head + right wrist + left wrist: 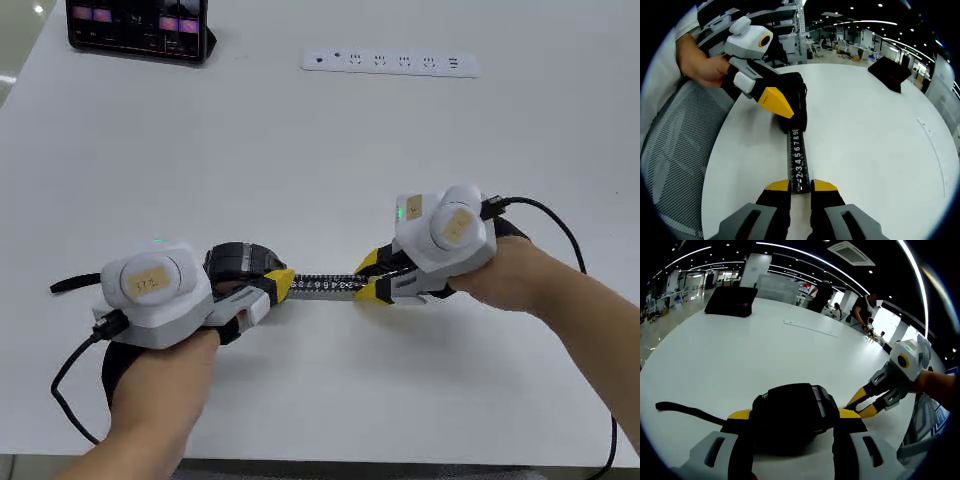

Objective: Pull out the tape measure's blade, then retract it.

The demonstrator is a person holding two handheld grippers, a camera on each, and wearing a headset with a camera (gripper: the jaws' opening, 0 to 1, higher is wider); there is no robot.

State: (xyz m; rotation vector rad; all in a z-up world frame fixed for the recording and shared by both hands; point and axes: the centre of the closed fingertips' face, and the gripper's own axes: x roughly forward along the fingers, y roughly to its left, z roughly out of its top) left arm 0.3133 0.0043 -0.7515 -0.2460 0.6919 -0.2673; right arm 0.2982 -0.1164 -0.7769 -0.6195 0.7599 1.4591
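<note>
The tape measure [238,260], a stubby black case with rounded corners and a moulded, rubbery-looking shell, sat on the white table [300,150] between the yellow-tipped jaws of the left gripper [795,416], which were closed against its two flanks. A flat black wrist strap [685,410] trailed from the case across the tabletop, on the side away from the other tool. From the case's mouth the blade [797,155] ran straight and low over the table to the right gripper [800,186]. It was a narrow dark band with pale printed numerals. That gripper's jaws were pressed together on the blade's far end. The end hook itself was hidden between the pads, so it probably sat just inside them. The two grippers faced each other, near but not touching, with a short run of blade exposed between them. The tabletop looked smooth and matte. Farther back lay a long white power strip [390,62] and a black tablet-like device [138,25] with a lit screen.
</note>
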